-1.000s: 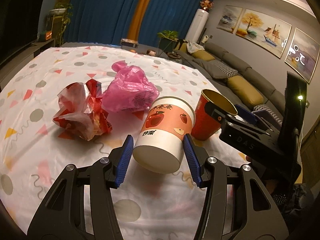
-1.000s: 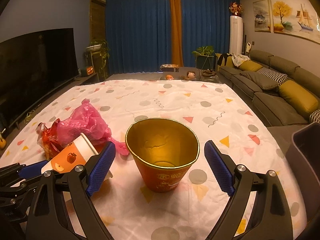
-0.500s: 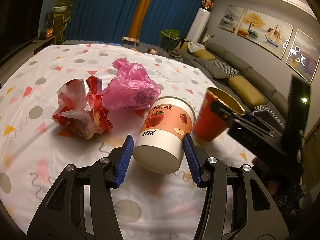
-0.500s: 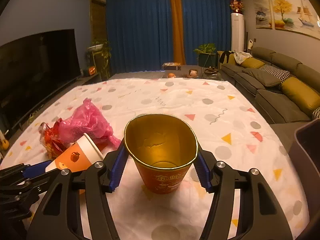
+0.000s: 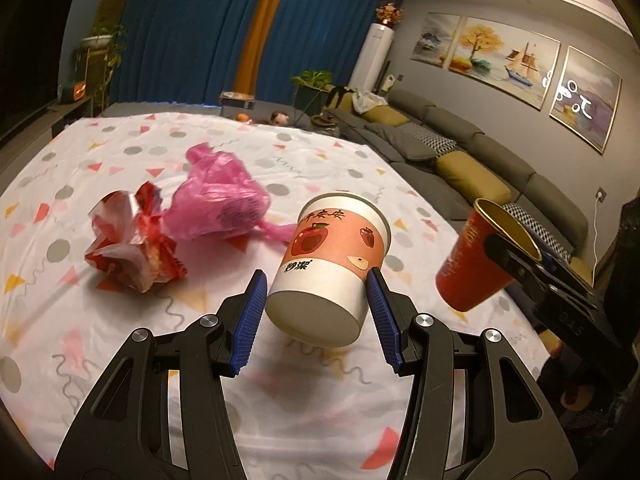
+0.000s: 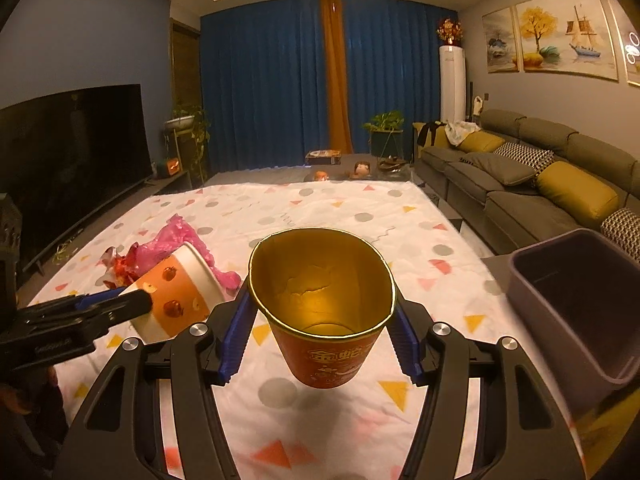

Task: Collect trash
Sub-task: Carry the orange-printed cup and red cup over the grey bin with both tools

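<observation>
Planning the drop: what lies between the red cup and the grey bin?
Only bare patterned tablecloth between red cup and grey bin, seen from the right wrist.

Red gold-lined cup (image 6: 325, 344) pinched in the right hand-held gripper (image 6: 320, 336), above the spotted tablecloth (image 6: 344, 216).

1. The left wrist camera sits just behind the left gripper (image 5: 316, 312), looking forward and slightly down over the patterned table (image 5: 120, 152) toward the blue curtains (image 5: 192, 32), sofa (image 5: 480, 160) at right.
2. The right wrist camera sits close behind the right gripper (image 6: 320, 332), facing the same curtains (image 6: 272, 80).
3. Both views share the table, the pink bag (image 5: 216, 204) (image 6: 176, 240), and each other's cup.
</observation>
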`<state>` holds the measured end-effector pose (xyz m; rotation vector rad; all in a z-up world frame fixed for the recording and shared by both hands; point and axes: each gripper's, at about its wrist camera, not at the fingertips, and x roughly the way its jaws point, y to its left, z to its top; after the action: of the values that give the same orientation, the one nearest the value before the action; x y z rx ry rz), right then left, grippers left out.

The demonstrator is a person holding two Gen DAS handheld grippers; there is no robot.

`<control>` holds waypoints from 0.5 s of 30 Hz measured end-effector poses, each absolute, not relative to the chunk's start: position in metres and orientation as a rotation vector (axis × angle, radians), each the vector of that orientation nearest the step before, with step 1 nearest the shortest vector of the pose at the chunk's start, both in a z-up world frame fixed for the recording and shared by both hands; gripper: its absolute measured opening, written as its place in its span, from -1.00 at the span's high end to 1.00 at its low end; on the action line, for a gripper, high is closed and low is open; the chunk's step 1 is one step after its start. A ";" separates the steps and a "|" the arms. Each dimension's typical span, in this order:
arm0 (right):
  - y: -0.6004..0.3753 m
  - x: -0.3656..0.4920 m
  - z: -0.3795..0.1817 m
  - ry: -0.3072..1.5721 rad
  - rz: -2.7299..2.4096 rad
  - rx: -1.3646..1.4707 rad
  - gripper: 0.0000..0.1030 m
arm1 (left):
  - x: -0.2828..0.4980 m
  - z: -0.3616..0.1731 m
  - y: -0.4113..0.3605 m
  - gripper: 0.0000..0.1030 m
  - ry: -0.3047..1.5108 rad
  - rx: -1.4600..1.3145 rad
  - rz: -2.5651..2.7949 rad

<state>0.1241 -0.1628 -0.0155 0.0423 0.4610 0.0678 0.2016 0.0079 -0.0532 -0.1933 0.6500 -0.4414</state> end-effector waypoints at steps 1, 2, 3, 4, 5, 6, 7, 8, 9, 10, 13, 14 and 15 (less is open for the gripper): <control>-0.164 0.121 -0.014 0.456 0.066 0.042 -0.17 | 0.201 -0.052 0.006 0.03 0.650 -0.193 -0.446; -0.167 0.117 -0.011 0.450 0.063 0.041 -0.17 | 0.199 -0.051 0.003 0.03 0.648 -0.192 -0.449; -0.171 0.112 -0.009 0.440 0.057 0.042 -0.17 | 0.197 -0.049 0.000 0.03 0.646 -0.189 -0.453; -0.174 0.109 -0.007 0.435 0.054 0.042 -0.17 | 0.196 -0.047 -0.003 0.03 0.645 -0.188 -0.457; -0.177 0.106 -0.005 0.431 0.050 0.043 -0.17 | 0.194 -0.046 -0.006 0.03 0.643 -0.187 -0.461; -0.181 0.102 -0.003 0.424 0.043 0.044 -0.17 | 0.193 -0.043 -0.010 0.03 0.641 -0.186 -0.470; -0.184 0.100 -0.002 0.420 0.039 0.045 -0.17 | 0.191 -0.041 -0.014 0.03 0.638 -0.184 -0.477; -0.187 0.098 0.000 0.415 0.035 0.046 -0.17 | 0.190 -0.038 -0.018 0.03 0.634 -0.180 -0.483; -0.191 0.095 0.002 0.410 0.030 0.046 -0.17 | 0.187 -0.034 -0.025 0.03 0.628 -0.175 -0.492; -0.196 0.092 0.004 0.403 0.022 0.047 -0.17 | 0.186 -0.032 -0.029 0.03 0.625 -0.172 -0.498; -0.206 0.085 0.007 0.388 0.005 0.052 -0.17 | 0.182 -0.023 -0.048 0.03 0.616 -0.160 -0.527; -0.211 0.083 0.008 0.385 -0.001 0.054 -0.17 | 0.181 -0.021 -0.054 0.03 0.614 -0.156 -0.536; -0.216 0.081 0.009 0.382 -0.007 0.056 -0.17 | 0.180 -0.019 -0.061 0.03 0.613 -0.151 -0.544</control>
<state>0.0814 -0.2156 0.0086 0.0563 0.3818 -0.0072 0.1803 -0.0606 -0.0189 -0.1513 0.6135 -0.5442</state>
